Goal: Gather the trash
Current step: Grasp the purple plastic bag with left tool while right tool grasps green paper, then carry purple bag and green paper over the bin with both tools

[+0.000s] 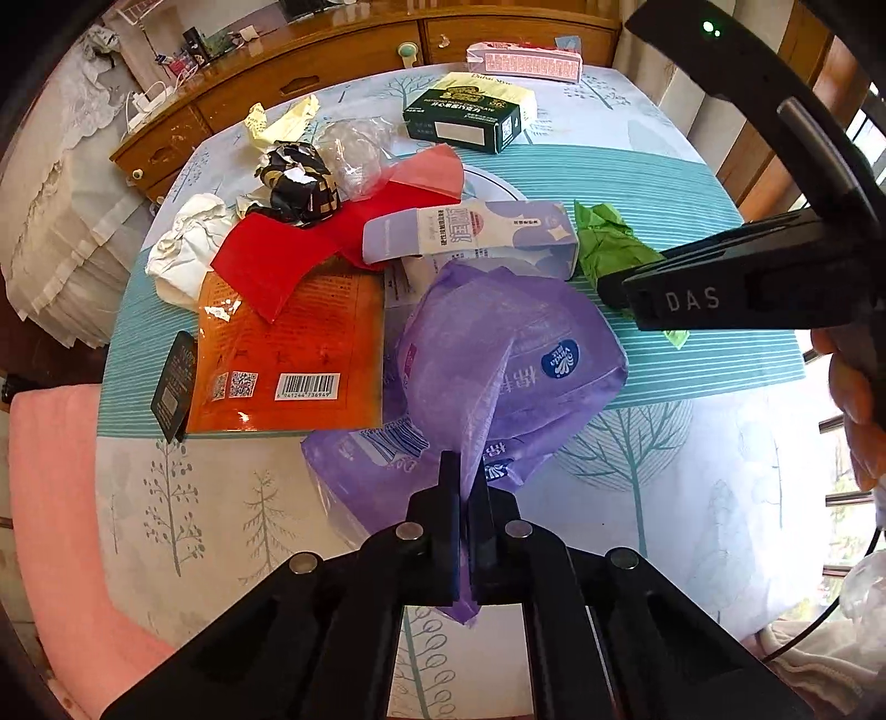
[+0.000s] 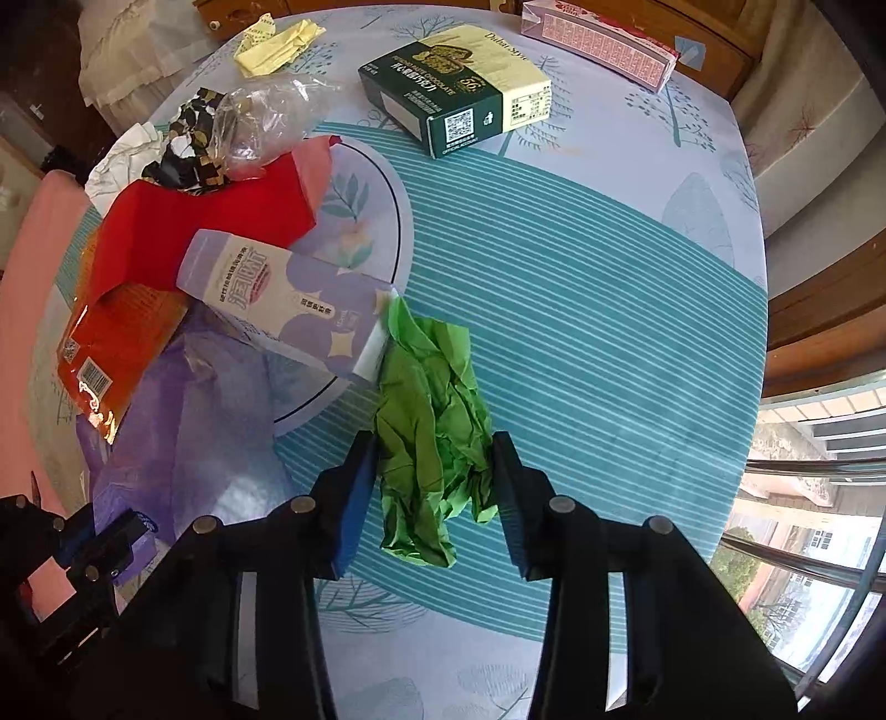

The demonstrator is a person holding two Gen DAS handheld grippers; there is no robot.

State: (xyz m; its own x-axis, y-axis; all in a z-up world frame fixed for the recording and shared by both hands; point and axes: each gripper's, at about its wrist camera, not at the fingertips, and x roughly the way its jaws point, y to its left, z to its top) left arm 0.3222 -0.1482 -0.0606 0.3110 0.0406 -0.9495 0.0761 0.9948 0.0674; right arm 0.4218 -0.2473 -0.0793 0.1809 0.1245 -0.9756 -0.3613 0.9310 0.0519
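A purple plastic tissue wrapper (image 1: 498, 354) lies at the near side of the trash pile on the table (image 1: 692, 498). My left gripper (image 1: 464, 490) is shut on a pulled-up fold of it; in the right wrist view it (image 2: 119, 540) shows at the lower left. A crumpled green paper (image 2: 432, 421) lies on the teal stripes beside a purple-white carton (image 2: 288, 302). My right gripper (image 2: 434, 465) points down over it, both pads touching its sides. From the left wrist view, the right gripper (image 1: 609, 288) covers part of the green paper (image 1: 603, 243).
The pile also holds red paper (image 1: 277, 260), an orange packet (image 1: 288, 354), a black-gold wrapper (image 1: 299, 185), clear plastic (image 1: 354, 149), white paper (image 1: 188, 243) and yellow paper (image 1: 282, 119). A dark green box (image 2: 459, 88) and pink box (image 2: 598, 39) sit farther back. A pink seat (image 1: 50, 498) is left.
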